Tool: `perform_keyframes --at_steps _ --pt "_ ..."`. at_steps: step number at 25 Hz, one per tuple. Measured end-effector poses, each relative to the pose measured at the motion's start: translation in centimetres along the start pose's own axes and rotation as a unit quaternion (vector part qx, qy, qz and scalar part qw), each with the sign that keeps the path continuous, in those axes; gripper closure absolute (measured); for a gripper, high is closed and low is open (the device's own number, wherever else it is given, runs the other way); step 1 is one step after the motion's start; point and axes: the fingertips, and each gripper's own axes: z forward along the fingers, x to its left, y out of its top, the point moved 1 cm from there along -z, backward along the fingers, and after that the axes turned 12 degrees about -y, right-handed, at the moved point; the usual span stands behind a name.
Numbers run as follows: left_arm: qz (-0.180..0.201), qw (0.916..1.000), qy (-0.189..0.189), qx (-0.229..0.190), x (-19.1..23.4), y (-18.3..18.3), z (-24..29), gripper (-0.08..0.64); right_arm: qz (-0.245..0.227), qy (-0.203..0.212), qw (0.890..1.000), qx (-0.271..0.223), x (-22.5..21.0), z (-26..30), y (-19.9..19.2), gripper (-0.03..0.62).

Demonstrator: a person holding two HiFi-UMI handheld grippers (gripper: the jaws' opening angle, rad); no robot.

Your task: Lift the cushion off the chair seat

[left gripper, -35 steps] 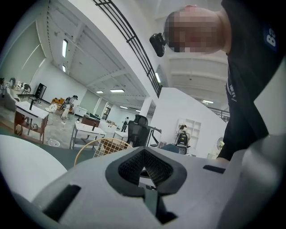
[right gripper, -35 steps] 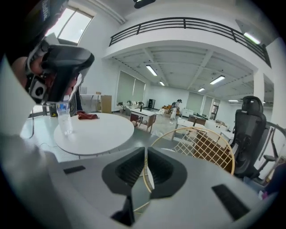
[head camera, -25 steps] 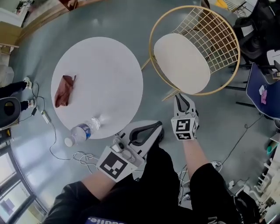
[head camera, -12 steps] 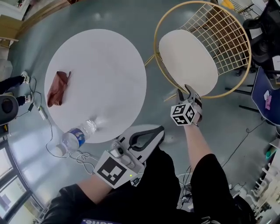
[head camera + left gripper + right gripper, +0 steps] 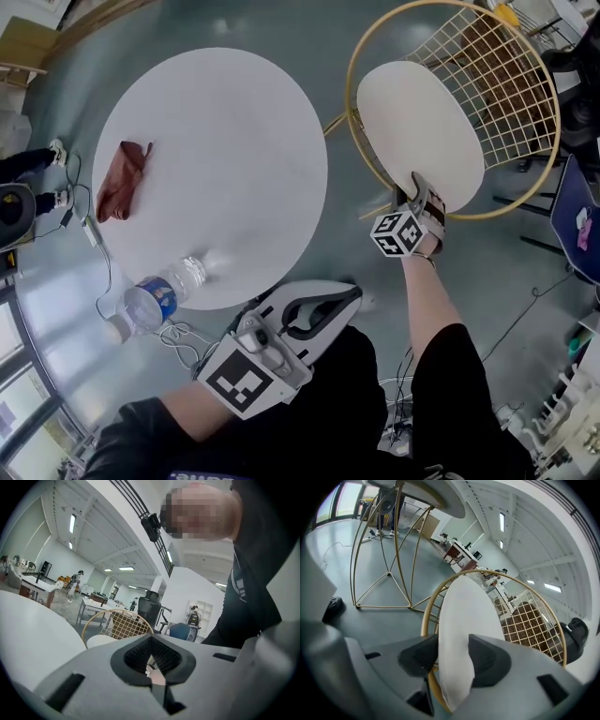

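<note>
A cream round cushion (image 5: 417,131) lies on the seat of a gold wire chair (image 5: 553,122) at the upper right of the head view. My right gripper (image 5: 422,183) is at the cushion's near edge. In the right gripper view the cushion (image 5: 464,620) runs edge-on between the two dark pads of that gripper (image 5: 452,656), just above the gold seat rim (image 5: 424,620). Its jaws are opening and the cushion looks unsquashed. My left gripper (image 5: 354,292) hangs low by the person's legs, away from the chair. Its jaws (image 5: 152,667) meet, with nothing held.
A round white table (image 5: 206,169) stands left of the chair, with a brown cloth (image 5: 120,178) and a lying water bottle (image 5: 155,295) on it. Its gold legs (image 5: 389,550) rise close by the chair. Cables (image 5: 94,244) trail on the floor. Dark furniture (image 5: 581,216) stands at the right.
My right gripper has gone forward and down to the cushion's near edge, rolled, and its jaws have spread around that edge. The left gripper has sunk a little.
</note>
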Motion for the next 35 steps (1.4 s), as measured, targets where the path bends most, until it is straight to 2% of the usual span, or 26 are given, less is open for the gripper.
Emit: perform_keyframes --at_steps 4,7,11,19,25,29,35 --pt "0.001 1.0000 -0.001 0.009 -0.1 0.4 1.1 0.560 -0.020 -0.001 1.000 0.001 -0.9 1.3 -0.5 0.423" --pt "-0.003 1.0000 0.003 0.008 -0.3 1.5 1.9 0.559 -0.031 -0.008 0.999 -0.009 -2.8 1.1 -0.4 0.471" --pt "0.005 1.0000 0.000 0.008 -1.2 3.2 1.5 0.560 -0.019 -0.016 1.000 -0.014 -5.7 -0.5 0.5 0.506" --pt "0.012 0.9999 -0.004 -0.001 -3.5 8.5 0.8 0.560 0.003 -0.015 1.000 -0.019 -13.6 -3.7 3.2 0.529" --pt "0.002 0.9999 0.008 -0.013 -4.7 12.8 -0.1 0.559 0.017 -0.009 1.000 -0.022 -18.3 -6.7 5.3 0.535" --pt "-0.006 0.9996 0.010 -0.026 -5.5 15.5 -0.5 0.559 0.046 -0.010 0.999 -0.027 -21.3 -9.5 7.2 0.537" --pt "-0.004 0.9992 0.002 -0.039 -7.7 19.3 -1.5 0.560 0.137 -0.010 0.990 -0.042 -26.2 -18.1 10.3 0.537"
